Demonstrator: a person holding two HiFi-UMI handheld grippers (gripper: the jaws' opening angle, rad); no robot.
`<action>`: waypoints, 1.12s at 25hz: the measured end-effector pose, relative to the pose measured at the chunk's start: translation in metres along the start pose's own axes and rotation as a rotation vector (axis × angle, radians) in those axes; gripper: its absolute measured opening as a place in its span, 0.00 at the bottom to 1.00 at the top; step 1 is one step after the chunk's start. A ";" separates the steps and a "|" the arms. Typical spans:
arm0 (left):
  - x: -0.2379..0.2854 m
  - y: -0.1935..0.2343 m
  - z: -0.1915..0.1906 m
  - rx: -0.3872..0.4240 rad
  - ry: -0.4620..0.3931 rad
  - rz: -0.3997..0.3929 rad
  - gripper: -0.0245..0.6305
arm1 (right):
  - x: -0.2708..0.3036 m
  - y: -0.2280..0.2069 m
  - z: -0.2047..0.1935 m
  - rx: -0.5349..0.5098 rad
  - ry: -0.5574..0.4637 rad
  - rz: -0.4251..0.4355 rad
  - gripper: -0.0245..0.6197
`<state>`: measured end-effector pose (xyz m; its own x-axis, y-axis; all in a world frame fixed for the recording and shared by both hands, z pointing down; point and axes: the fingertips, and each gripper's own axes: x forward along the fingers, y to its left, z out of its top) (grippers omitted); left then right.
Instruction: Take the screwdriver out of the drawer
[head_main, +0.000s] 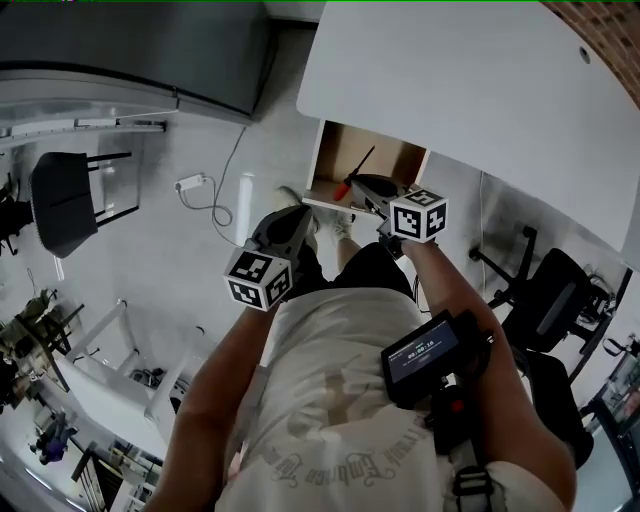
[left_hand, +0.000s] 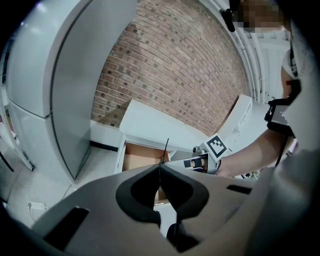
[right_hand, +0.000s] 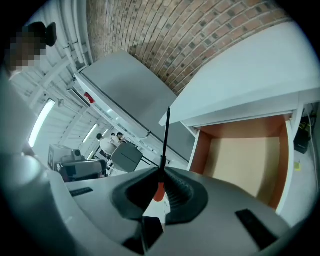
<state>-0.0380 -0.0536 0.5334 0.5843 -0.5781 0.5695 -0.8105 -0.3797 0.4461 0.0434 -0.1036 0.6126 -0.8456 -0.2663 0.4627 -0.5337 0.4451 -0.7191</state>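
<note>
- Screwdriver (right_hand: 159, 191): red handle pinched between right gripper (right_hand: 160, 172) jaws, shaft sticking out, over the open drawer (right_hand: 240, 155)
- Left gripper (left_hand: 161, 167): jaws together, empty
- Risk: narrow pinch; tool could pivot or drop back in

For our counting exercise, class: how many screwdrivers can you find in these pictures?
1. The screwdriver is clamped in the right gripper, its shaft pointing out beside the open drawer. The drawer's visible floor holds none; part of it is hidden behind the gripper.
</note>
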 end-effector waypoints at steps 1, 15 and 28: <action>-0.001 -0.001 0.001 0.003 0.000 -0.002 0.07 | -0.004 0.003 0.003 0.003 -0.012 0.001 0.11; 0.000 -0.022 0.015 0.062 0.017 -0.057 0.07 | -0.059 0.033 0.042 0.009 -0.156 0.005 0.11; 0.016 -0.052 0.045 0.120 -0.005 -0.116 0.07 | -0.118 0.048 0.072 0.002 -0.281 -0.006 0.11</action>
<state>0.0113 -0.0757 0.4886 0.6742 -0.5291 0.5152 -0.7370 -0.5273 0.4228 0.1171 -0.1125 0.4861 -0.8130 -0.4959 0.3052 -0.5386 0.4415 -0.7176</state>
